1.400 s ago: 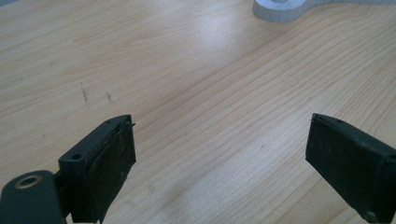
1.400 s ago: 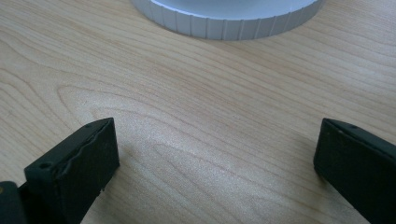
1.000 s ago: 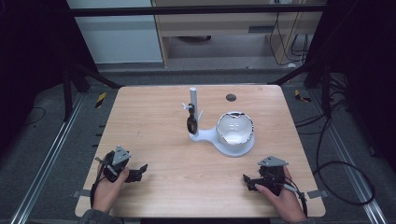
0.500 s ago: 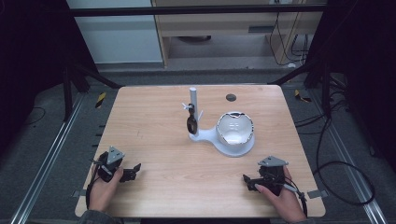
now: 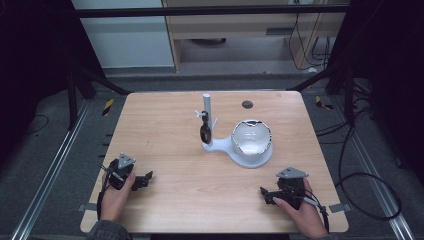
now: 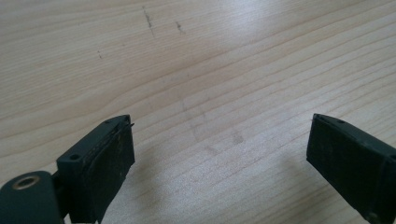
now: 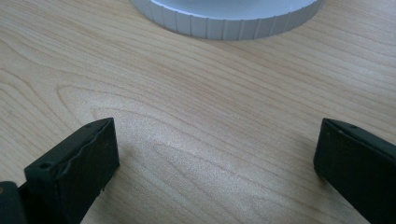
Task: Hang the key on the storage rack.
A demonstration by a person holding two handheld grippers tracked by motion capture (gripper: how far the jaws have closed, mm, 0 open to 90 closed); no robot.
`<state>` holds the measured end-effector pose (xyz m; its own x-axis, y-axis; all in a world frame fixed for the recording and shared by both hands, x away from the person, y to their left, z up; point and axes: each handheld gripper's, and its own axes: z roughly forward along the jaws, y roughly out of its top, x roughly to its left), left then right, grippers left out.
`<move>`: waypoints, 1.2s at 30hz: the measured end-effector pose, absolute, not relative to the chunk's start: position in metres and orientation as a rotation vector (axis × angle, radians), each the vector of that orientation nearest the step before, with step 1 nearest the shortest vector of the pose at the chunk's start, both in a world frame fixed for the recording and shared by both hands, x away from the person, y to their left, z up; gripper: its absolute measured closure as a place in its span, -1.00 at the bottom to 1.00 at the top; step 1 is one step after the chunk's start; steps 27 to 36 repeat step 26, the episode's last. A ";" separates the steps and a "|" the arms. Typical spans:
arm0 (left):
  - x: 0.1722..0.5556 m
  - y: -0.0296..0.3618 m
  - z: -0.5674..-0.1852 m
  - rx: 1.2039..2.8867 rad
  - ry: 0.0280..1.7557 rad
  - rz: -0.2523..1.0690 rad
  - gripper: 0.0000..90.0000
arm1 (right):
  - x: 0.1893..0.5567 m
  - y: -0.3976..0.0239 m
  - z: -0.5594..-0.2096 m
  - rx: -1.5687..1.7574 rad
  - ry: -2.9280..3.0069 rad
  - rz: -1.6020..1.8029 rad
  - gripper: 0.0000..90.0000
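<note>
both tongs stand with jaws wide apart and grip nothing: the left tongs (image 5: 143,179) rest at the lower left of the high view, the right tongs (image 5: 266,193) at the lower right, each low over bare wood of the tabletop (image 5: 165,150).

the work item is the white stand (image 5: 235,150) near the middle of the high view, slightly right of centre. it consists of a flat base, a round bowl-like cup (image 5: 251,138) on its right part, and an upright post (image 5: 206,107) on its left part. a small dark object (image 5: 205,132) hangs against the post; its exact kind is too small to tell. in the right gripper view the ribbed rim of the base (image 7: 224,25) lies along the upper edge, ahead of the jaws and apart from them. the left gripper view looks down on plain wood grain (image 6: 196,84).

judged procedure for the approach:
- advance the nearer, right tongs toward the stand; keep the jaws apart until they straddle the target part.
- come at the hanging object from the side, clear of the post, so neither jaw knocks the stand.
- steady the base with the other tongs if the stand shifts.
- close slowly; a light stand is likely to slide on smooth wood.

a dark round hole (image 5: 247,104) sits in the tabletop behind the stand, well clear of the work.
</note>
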<state>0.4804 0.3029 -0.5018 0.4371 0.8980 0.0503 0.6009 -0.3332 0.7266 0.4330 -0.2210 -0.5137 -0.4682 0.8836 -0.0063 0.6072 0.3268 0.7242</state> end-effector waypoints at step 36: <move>0.480 0.305 -0.508 2.054 1.274 0.571 -0.95 | 0.433 -0.221 -0.514 1.312 2.197 0.933 -0.99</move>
